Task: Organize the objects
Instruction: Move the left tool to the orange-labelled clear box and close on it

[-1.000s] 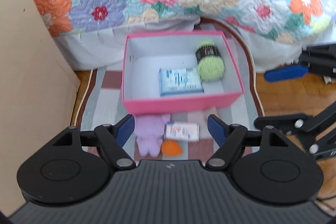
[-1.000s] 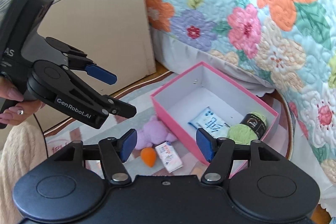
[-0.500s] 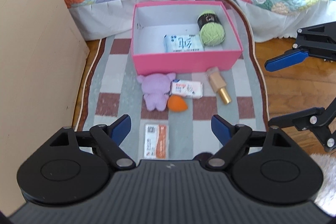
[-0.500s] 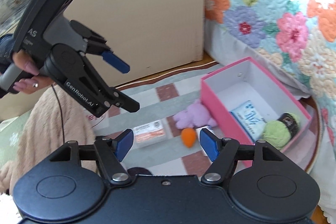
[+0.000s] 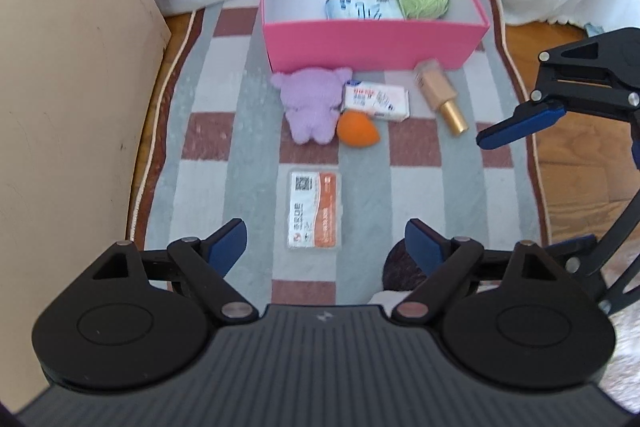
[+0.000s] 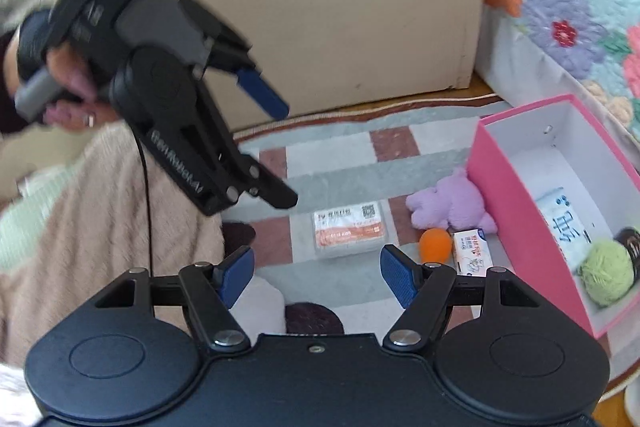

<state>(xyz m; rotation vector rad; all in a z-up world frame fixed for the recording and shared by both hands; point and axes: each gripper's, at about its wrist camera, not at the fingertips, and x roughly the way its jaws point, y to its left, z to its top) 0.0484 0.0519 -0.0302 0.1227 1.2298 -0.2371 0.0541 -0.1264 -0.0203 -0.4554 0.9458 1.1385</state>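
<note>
Though blurred, "GenRobot.AI" lettering along the left gripper.

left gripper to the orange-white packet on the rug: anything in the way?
Nothing visible. The packet lies flat on bare rug, just ahead of the left gripper, whose empty jaws are opening. The plush and orange sponge lie beyond it, towards the pink box. The right gripper hangs off to the side.

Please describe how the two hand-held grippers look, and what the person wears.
Both grippers are black, with scissor-like linkages, silver pivot pins and blue pads on the fingers. The left gripper has white, blurred lettering on its side, a grey handle and a black cable. The person wears a ring and beige fuzzy clothing.
</note>
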